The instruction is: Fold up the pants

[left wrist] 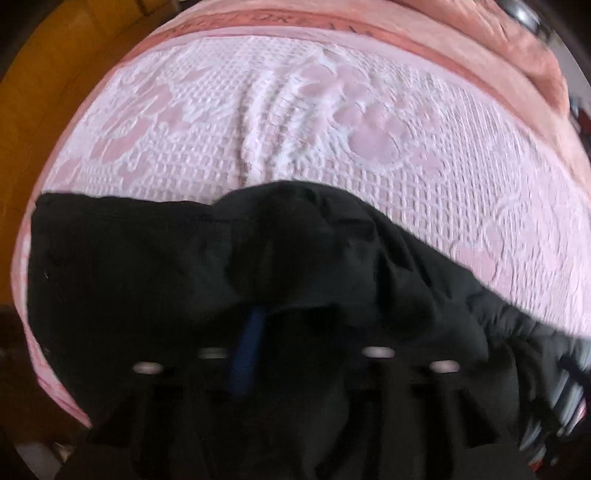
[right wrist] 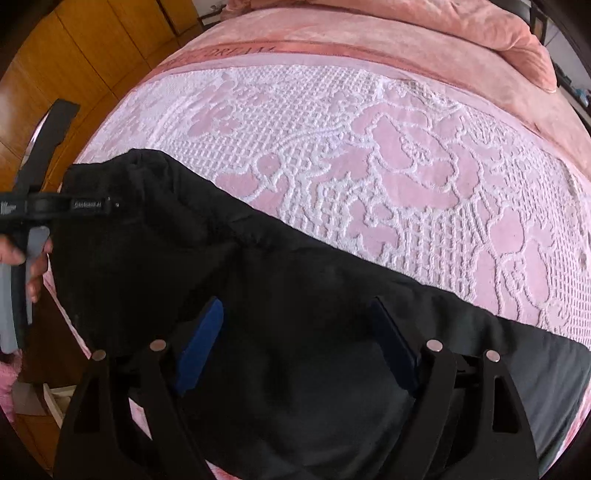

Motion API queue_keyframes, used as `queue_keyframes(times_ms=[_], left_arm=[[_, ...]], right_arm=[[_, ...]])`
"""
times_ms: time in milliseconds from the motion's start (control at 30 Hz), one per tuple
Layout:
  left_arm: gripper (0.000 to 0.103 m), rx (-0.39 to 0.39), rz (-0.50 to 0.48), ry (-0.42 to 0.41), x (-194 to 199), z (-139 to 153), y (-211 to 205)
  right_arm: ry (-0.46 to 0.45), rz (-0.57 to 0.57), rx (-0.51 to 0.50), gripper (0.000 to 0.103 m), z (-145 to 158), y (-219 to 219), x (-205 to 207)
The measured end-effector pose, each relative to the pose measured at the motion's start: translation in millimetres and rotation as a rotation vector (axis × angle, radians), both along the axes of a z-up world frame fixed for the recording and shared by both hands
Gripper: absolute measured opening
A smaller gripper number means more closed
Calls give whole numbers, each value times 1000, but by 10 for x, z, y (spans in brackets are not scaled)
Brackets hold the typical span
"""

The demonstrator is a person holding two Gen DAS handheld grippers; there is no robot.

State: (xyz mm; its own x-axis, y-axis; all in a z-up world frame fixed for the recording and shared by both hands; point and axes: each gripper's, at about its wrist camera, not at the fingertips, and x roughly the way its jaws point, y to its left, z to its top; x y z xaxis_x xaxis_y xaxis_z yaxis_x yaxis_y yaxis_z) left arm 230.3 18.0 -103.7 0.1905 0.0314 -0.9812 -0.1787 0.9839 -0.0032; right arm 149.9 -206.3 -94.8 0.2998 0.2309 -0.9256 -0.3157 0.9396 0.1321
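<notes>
Pants [right wrist: 280, 295]: soft, limp, light. Your right gripper [right wrist: 295, 332] gapes over them; left gripper [left wrist: 295, 317] pinches a bunched fold—grip doubled edges.

— What colours are in front of me?

— The pants [right wrist: 295, 314] are plain black, with no pattern; towards my right side the cloth looks more charcoal grey. My right gripper [right wrist: 295, 350] has a black frame, blue pads [right wrist: 201, 343] and small silver round studs. My left gripper [left wrist: 295, 325] is black too, with one blue pad [left wrist: 245, 354] showing; that view is blurred.

— And beneath them?

— A bedspread [right wrist: 369, 155] in pale pink, covered by raised white lattice and large rose shapes. Its border [right wrist: 332, 50] is a darker salmon band with lettering. A salmon-pink blanket [right wrist: 443, 29] lies beyond. The cabinets [right wrist: 92, 48] are honey-orange wood.
</notes>
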Motion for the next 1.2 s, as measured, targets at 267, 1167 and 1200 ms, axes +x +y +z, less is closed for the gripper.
queue_keyframes(times_ms=[267, 1167, 1200], left_arm=[[1, -146, 74, -273, -194, 349, 248], [52, -200, -170, -194, -398, -141, -663], [51, -203, -166, -192, -379, -141, -652]], right_arm=[[-13, -56, 53, 84, -10, -179, -74], [24, -174, 32, 82, -363, -493, -240], [22, -176, 36, 83, -380, -498, -237]])
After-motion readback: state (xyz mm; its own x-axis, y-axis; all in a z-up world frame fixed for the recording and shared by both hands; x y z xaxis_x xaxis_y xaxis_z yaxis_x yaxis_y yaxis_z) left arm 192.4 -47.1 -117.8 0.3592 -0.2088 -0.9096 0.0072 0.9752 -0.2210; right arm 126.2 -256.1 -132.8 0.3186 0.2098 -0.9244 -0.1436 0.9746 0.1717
